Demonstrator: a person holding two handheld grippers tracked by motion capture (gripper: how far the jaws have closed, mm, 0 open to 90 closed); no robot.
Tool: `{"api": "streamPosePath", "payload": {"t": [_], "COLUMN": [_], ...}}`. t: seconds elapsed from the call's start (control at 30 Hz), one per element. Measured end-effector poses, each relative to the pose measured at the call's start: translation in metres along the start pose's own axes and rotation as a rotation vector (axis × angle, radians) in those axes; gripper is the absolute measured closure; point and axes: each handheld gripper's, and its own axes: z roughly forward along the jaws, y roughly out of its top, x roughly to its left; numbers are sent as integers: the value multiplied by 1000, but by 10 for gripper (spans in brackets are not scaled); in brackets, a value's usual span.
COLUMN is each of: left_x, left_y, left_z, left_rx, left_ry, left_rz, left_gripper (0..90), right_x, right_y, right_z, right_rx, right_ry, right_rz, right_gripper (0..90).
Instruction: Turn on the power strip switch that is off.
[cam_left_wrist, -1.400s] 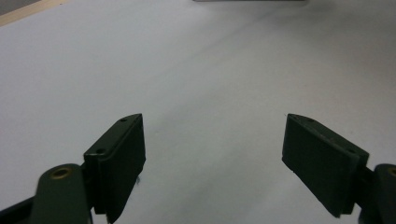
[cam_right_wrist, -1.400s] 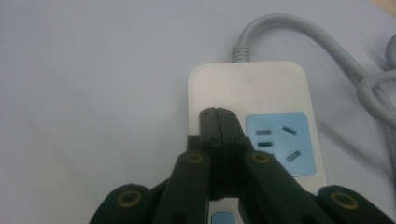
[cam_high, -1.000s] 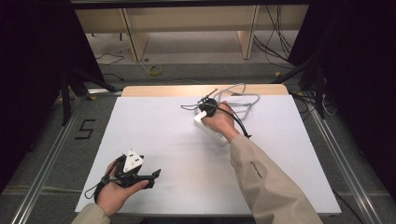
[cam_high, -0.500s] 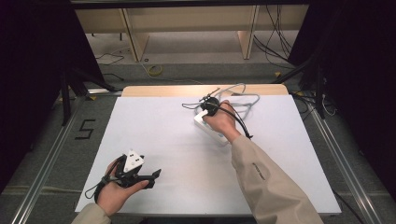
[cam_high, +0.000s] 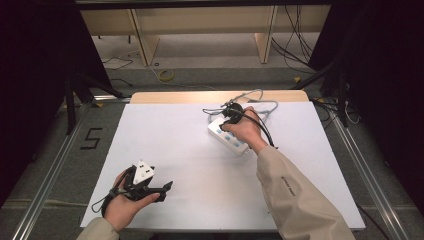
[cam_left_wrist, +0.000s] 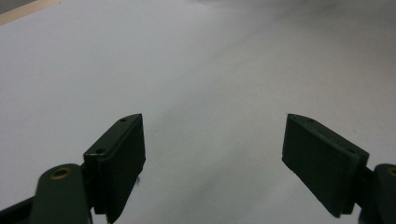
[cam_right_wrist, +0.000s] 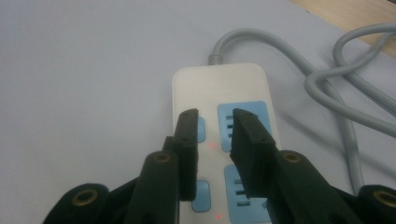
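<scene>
text: "5" (cam_high: 91, 138) | on: floor (cam_high: 60, 150) left of the table (cam_high: 175, 145)

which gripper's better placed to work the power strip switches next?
Right, probably. The right gripper hovers over the power strip, jaws nearly closed above its blue switches. The left gripper sits open at the near-left of the table, far from the strip.

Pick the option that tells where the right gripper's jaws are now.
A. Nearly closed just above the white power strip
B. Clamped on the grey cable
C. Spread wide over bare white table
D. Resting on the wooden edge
A: in the right gripper view the right gripper stands with its jaws a narrow gap apart over the blue-socketed power strip, gripping nothing.
</scene>
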Motion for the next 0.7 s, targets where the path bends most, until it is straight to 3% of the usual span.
{"api": "streamPosePath", "payload": {"t": [0.23,0.7], "left_x": [0,0], "left_y": [-1,-1], "left_z": [0,0], "left_rx": [1,5], "left_ry": [6,5], "left_rz": [-3,-7], "left_gripper": [212,211], "right_x": [-4,-9], "right_y": [-7,-35], "right_z": [-13,-34], "right_rx": [-10,-24], "right_ry": [14,44], "right_rz": [15,21], "right_gripper": [633,589]}}
